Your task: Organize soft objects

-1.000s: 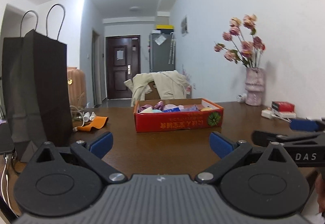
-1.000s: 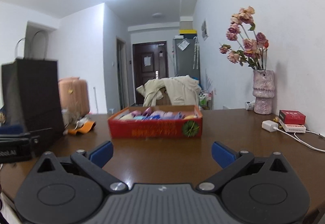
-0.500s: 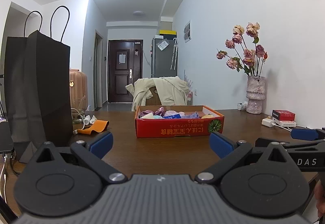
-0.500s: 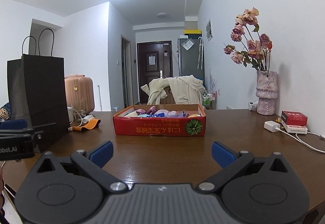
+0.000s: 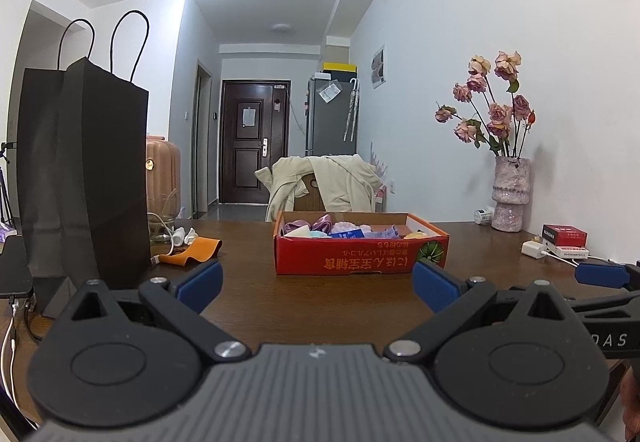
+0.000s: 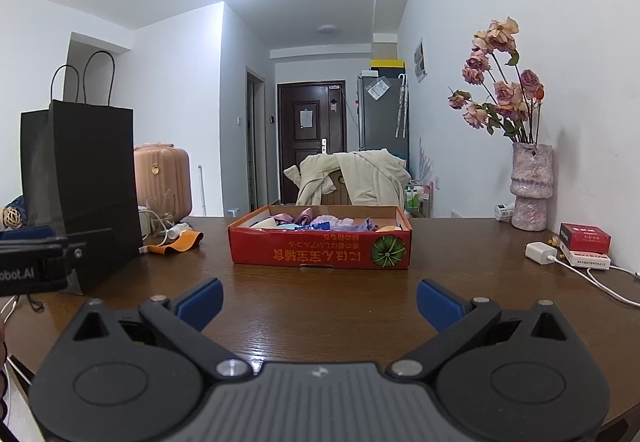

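A red cardboard box (image 5: 360, 256) (image 6: 320, 250) sits mid-table, filled with several soft items (image 5: 340, 230) (image 6: 316, 222) in purple, pink, blue and yellow. My left gripper (image 5: 316, 288) hovers open over the near table edge, well short of the box, nothing between its blue pads. My right gripper (image 6: 318, 302) is likewise open and empty, about the same distance from the box. In the left wrist view the right gripper's side shows at the right edge (image 5: 600, 276). The left gripper's body appears at the left edge of the right wrist view (image 6: 36, 262).
A tall black paper bag (image 5: 84, 177) (image 6: 80, 181) stands at the left. An orange cloth (image 5: 192, 250) (image 6: 176, 244) and white cables lie beside it. At the right are a vase of flowers (image 6: 532, 181), a charger (image 6: 540, 253) and a red packet (image 6: 584, 236). A chair with a coat (image 6: 356, 177) stands behind.
Both grippers have risen and tilted slightly, so the box sits lower and a little nearer in each view. Both stay open and empty.
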Motion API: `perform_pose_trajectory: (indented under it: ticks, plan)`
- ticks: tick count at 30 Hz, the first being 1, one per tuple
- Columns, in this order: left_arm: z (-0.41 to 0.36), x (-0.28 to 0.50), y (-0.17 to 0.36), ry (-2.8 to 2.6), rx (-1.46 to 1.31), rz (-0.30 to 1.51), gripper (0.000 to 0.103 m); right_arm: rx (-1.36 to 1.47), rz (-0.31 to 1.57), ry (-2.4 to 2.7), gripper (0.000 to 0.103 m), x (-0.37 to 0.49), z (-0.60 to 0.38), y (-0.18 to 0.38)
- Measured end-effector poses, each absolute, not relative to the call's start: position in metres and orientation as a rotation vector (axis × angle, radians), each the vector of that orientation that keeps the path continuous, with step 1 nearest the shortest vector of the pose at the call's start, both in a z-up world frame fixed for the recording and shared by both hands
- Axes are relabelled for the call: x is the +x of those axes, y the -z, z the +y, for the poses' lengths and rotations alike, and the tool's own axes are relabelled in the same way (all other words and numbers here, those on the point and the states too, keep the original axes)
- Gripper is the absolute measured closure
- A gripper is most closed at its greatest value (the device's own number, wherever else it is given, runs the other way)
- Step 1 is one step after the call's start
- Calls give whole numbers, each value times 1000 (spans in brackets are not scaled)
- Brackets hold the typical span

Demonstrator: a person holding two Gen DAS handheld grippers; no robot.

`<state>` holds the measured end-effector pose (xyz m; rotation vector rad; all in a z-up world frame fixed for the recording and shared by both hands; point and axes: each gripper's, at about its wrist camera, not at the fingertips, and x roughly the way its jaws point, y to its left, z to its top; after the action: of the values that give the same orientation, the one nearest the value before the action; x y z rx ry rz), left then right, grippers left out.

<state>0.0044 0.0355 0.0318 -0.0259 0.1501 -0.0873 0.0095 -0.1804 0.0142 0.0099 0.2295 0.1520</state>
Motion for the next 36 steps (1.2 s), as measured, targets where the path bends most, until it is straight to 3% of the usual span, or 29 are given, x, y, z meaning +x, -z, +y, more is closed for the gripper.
perform_pose_trajectory:
  ticks: [36]
  plan:
    - [34, 5, -32, 95, -19, 153, 0, 20, 222, -148, 0, 8, -181, -13]
